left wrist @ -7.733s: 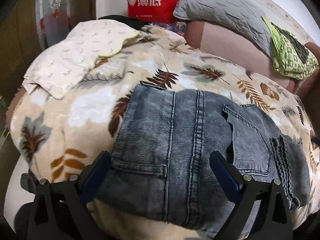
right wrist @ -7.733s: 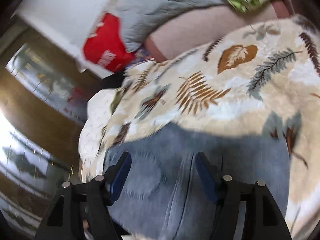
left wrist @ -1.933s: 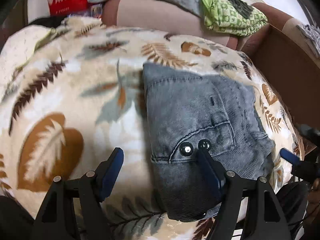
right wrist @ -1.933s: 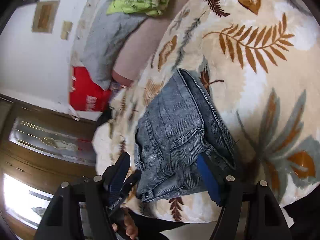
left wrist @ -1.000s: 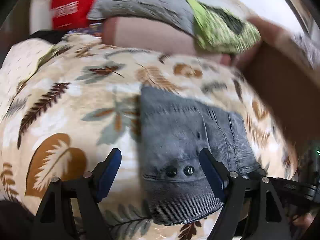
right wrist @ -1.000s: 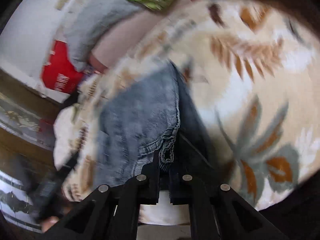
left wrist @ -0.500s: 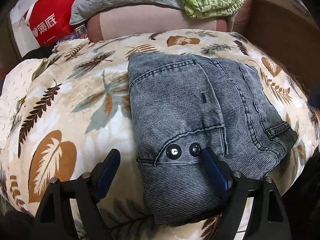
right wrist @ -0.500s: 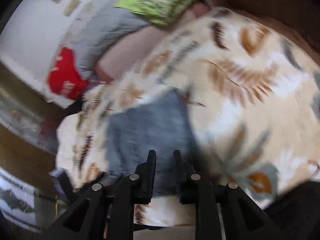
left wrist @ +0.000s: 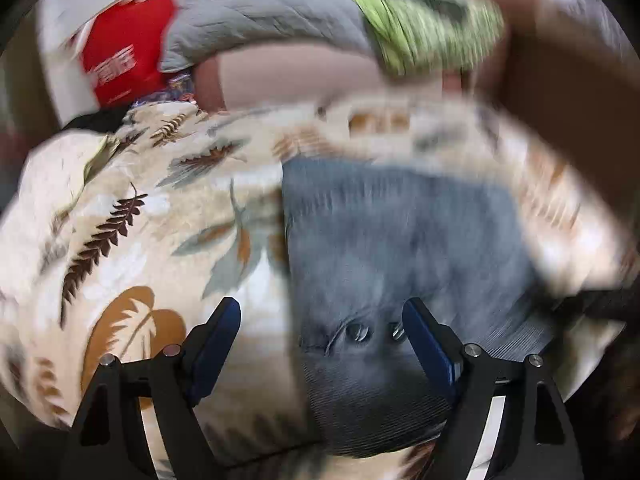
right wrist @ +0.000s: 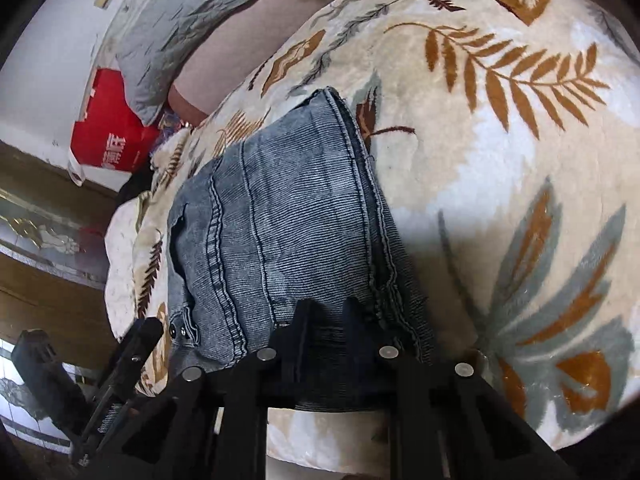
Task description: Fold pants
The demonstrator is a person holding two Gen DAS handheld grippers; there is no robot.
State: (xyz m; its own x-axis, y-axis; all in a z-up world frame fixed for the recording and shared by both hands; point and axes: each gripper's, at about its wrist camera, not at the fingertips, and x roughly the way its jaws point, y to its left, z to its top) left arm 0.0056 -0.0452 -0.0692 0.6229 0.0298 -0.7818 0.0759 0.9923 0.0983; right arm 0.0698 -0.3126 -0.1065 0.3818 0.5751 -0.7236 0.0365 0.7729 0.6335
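Pants [right wrist: 280, 240] (folded) near lettered red bag [right wrist: 108, 148]

A red bag [right wrist: 108, 136] at the left of the right wrist view carries white Chinese characters, partly cut off and too tilted to read. In the left wrist view the same red bag [left wrist: 124, 52] sits upper left, its white characters blurred beyond reading.

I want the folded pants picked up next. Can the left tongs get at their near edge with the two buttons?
Probably yes. The left tongs stand open just over the pants, the buttons lying between the fingers with nothing covering that edge.
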